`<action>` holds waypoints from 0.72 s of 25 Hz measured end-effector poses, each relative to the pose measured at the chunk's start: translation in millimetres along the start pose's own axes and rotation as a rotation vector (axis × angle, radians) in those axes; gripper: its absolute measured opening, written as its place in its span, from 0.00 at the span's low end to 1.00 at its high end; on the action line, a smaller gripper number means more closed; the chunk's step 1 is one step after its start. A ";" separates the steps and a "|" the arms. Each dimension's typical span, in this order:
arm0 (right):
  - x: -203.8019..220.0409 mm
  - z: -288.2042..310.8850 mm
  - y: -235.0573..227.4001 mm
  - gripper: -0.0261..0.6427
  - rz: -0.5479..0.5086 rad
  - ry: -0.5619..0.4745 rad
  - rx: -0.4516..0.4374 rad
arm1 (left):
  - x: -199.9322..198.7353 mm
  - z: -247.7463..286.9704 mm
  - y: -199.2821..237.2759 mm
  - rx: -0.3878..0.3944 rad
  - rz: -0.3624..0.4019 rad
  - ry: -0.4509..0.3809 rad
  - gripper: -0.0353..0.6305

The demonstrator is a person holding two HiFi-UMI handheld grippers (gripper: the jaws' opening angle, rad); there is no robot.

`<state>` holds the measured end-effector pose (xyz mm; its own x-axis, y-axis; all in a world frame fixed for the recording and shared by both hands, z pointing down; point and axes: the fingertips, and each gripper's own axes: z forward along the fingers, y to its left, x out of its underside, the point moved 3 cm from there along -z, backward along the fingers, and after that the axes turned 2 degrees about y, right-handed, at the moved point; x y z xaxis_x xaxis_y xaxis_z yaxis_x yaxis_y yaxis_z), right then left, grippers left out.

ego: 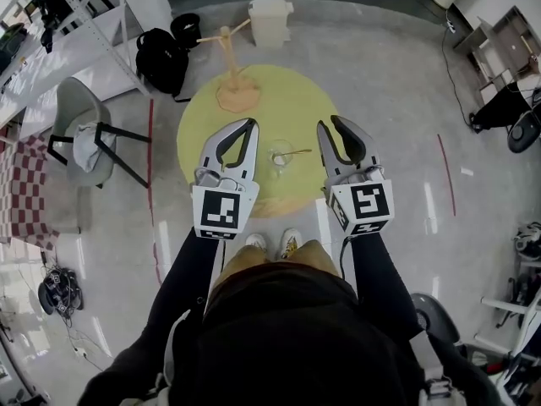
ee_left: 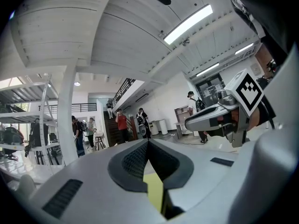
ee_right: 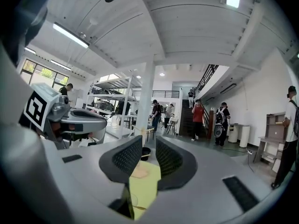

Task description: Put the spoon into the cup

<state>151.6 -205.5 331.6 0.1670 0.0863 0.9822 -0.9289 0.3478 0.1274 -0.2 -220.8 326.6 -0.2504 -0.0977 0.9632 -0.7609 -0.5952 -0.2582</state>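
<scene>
A clear cup (ego: 278,158) stands on the round yellow table (ego: 203,125), between my two grippers. A gold-handled spoon (ego: 296,152) rests with its bowl end in the cup and its handle pointing right over the rim. My left gripper (ego: 251,125) hovers left of the cup, its jaws meeting at the tips with nothing held (ee_left: 148,143). To the cup's right, my right gripper (ego: 330,126) is open by a narrow gap and empty (ee_right: 149,146). Low between its jaws the cup (ee_right: 134,200) and spoon (ee_right: 139,207) show faintly.
A wooden branched stand (ego: 226,53) on a tan mat (ego: 235,96) occupies the table's far side. Beyond stand a white bin (ego: 270,20) and a black bag (ego: 161,57). A grey chair (ego: 83,134) is at left. The person's shoes (ego: 272,244) touch the table's near edge.
</scene>
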 end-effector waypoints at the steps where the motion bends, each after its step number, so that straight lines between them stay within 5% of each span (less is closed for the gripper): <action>1: 1.5 -1.8 1.3 0.19 0.000 -0.005 -0.006 | 1.4 -1.1 1.0 -0.003 -0.001 0.001 0.07; 9: 8.1 -13.2 12.0 0.08 -0.035 -0.012 -0.056 | -1.7 -5.7 3.9 0.000 0.004 -0.011 0.07; 18: 5.9 -15.0 17.1 0.08 -0.020 -0.030 -0.090 | -3.6 -6.1 3.0 0.006 0.003 -0.019 0.07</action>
<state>141.7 -185.0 337.5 0.1737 0.0514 0.9835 -0.8917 0.4321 0.1349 -5.3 -217.4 321.9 -0.2407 -0.1148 0.9638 -0.7566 -0.5997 -0.2604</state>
